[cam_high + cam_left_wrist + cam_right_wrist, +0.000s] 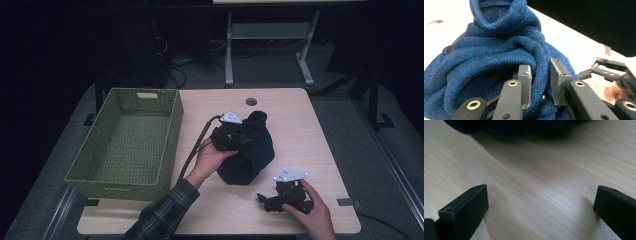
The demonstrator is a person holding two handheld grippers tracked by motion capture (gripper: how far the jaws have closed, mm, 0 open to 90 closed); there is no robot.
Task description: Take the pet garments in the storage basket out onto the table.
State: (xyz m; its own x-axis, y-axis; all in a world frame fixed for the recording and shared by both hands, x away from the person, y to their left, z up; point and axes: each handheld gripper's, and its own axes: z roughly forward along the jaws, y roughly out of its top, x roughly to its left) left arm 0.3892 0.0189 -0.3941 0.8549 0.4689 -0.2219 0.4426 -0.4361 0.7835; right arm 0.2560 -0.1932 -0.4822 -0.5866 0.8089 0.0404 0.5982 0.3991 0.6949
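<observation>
A dark blue knitted garment [252,152] lies bunched in the middle of the wooden table [300,125]. My left gripper [235,137] presses into its left side, and in the left gripper view a fold of the blue knit [499,50] is pinched between the two jaws of that gripper [541,83]. My right gripper [262,197] rests low near the table's front edge, just below the garment. In the right gripper view it [540,205] stands open, with bare wood between its jaws. The garment's dark edge [519,126] lies ahead of it.
A green woven basket [170,130] stands on the table's left side with nothing inside it. A round cable hole [251,101] sits near the far edge. A white table frame [270,45] stands on the floor beyond.
</observation>
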